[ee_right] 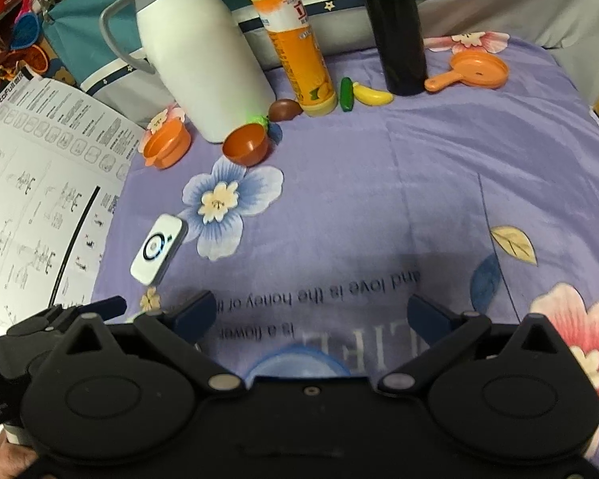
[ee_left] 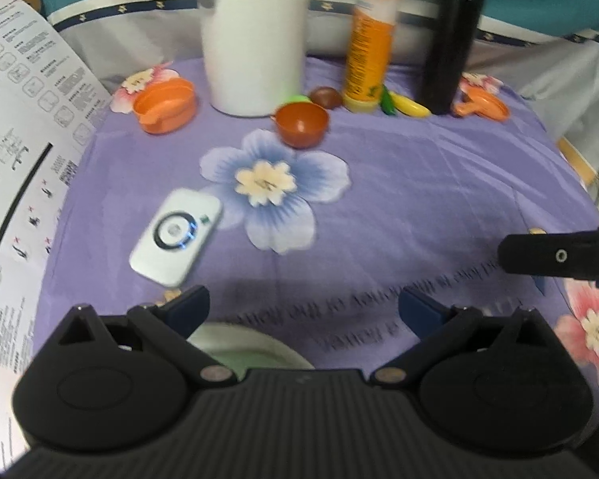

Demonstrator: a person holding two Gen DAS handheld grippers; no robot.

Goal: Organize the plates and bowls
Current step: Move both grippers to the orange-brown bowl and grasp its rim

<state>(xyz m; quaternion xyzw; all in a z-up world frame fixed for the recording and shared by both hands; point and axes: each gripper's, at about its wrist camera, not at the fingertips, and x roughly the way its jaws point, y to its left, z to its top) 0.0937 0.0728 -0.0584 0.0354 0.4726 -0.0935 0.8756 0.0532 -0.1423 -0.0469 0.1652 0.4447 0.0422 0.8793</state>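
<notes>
Hovering low over the purple cloth (ee_right: 439, 167), both grippers point forward toward the far row of things, fingers level and side by side. The left gripper (ee_left: 303, 311) has its jaws spread wide with nothing between them; a pale green bowl (ee_left: 251, 349) sits just under its body, partly hidden. The right gripper (ee_right: 311, 315) is likewise wide and empty, with a blue bowl (ee_right: 299, 359) peeking out just beneath it. In the left view the right gripper's finger juts in from the right edge; in the right view the left gripper shows at the lower left

A brown bowl (ee_right: 246, 145) lies tilted near the white jug (ee_right: 203, 60), with an orange bowl (ee_right: 167, 149) to its left, close to the paper sheet (ee_right: 40, 183). An orange pan (ee_right: 477, 70) rests at the far right beside the black flask (ee_right: 395, 28). An orange bottle (ee_right: 299, 44), toy banana (ee_right: 373, 95) and green toy (ee_right: 346, 94) stand between jug and flask. A white remote (ee_right: 159, 249) lies near the blue flower print
</notes>
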